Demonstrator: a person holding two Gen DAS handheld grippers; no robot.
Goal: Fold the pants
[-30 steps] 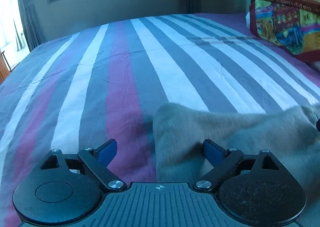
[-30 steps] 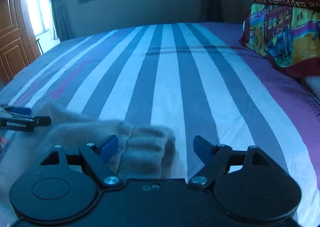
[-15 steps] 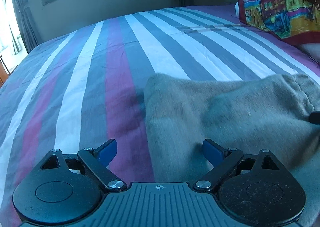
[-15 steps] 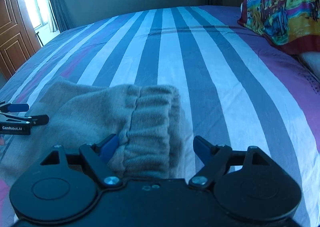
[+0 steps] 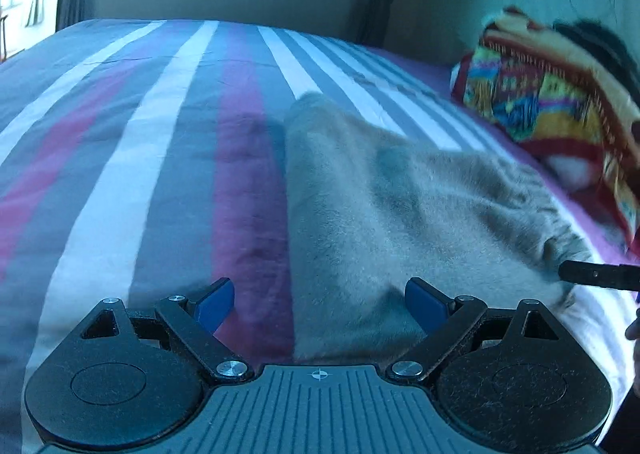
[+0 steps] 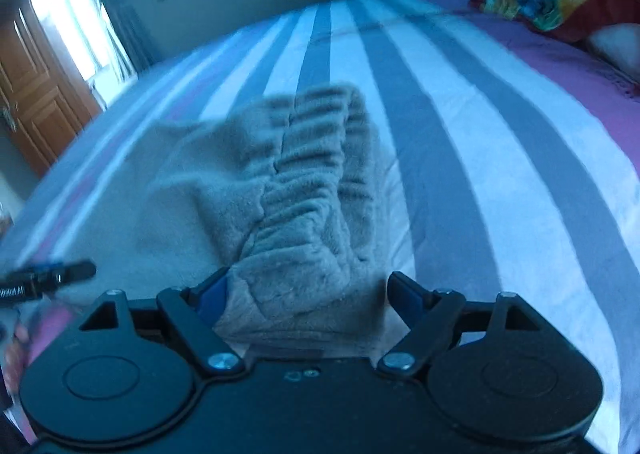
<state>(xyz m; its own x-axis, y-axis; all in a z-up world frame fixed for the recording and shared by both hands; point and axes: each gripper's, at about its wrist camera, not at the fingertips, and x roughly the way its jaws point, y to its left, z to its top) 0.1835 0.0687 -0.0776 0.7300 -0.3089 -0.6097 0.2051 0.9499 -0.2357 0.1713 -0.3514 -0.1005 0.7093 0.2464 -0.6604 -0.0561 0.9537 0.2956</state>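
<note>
Pants (image 5: 360, 213) lie spread on the striped bed (image 5: 160, 173), under both my tools. My left gripper (image 5: 320, 306) straddles their side edge, fingers apart; my right gripper (image 6: 308, 296), also apart, frames the gathered waistband (image 6: 312, 173), I judge for pinching. Beyond sits a colourful pillow (image 5: 552, 101).

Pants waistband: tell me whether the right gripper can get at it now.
Probably yes: the right gripper is open, with the waistband of the pants bunched between its fingers and nothing in between.

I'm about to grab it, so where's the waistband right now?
In the right wrist view, the waistband lies between the open right claw fingers, on the bed.
</note>
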